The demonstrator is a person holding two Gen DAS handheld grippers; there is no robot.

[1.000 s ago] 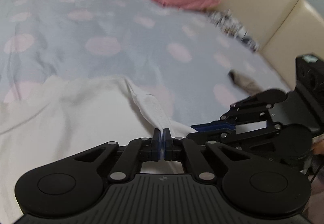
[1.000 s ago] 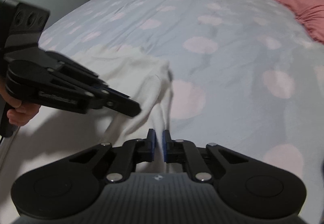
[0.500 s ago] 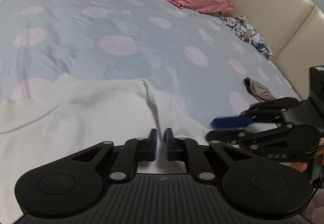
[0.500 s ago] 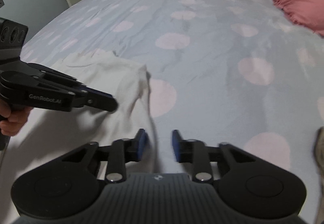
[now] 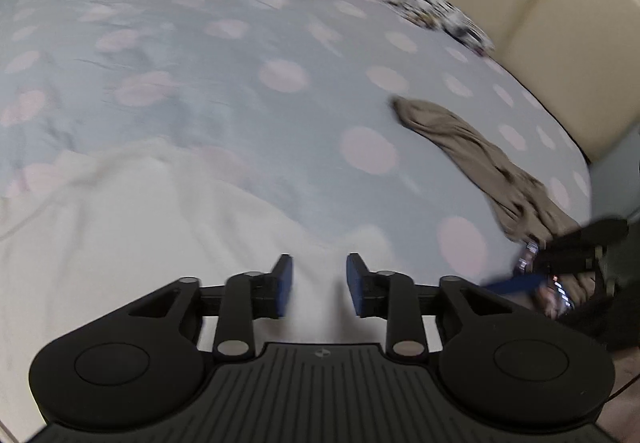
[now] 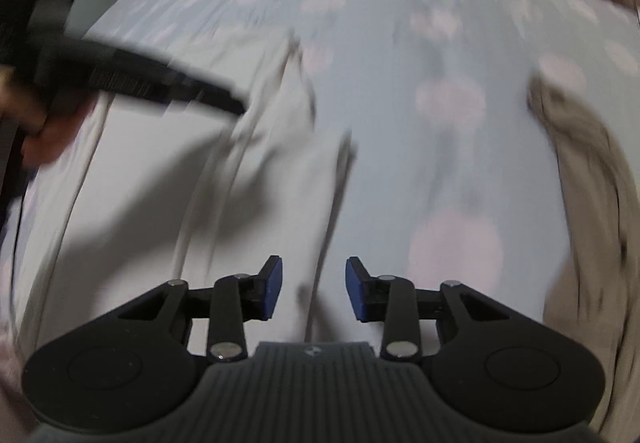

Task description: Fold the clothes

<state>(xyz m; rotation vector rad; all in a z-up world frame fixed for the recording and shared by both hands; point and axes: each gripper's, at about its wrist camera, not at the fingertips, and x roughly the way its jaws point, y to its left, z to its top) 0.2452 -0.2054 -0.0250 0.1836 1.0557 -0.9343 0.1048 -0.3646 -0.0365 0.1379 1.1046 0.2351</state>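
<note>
Both grippers spread and empty over a white garment on the bed

The white garment lies flat on the dotted bedsheet; left gripper and right gripper hover with fingers apart, holding nothing. It looks light, limp and prone to sag, so pinching a hem edge or corner seems best.

Two matching handheld grippers, left gripper and right gripper, each made of matte black plastic: a ribbed central body with a tiny round emblem, two rounded disc-shaped side lobes, jointed linkage arms fastened with silver rivets, and flat blue pads lining both fingertips
</note>
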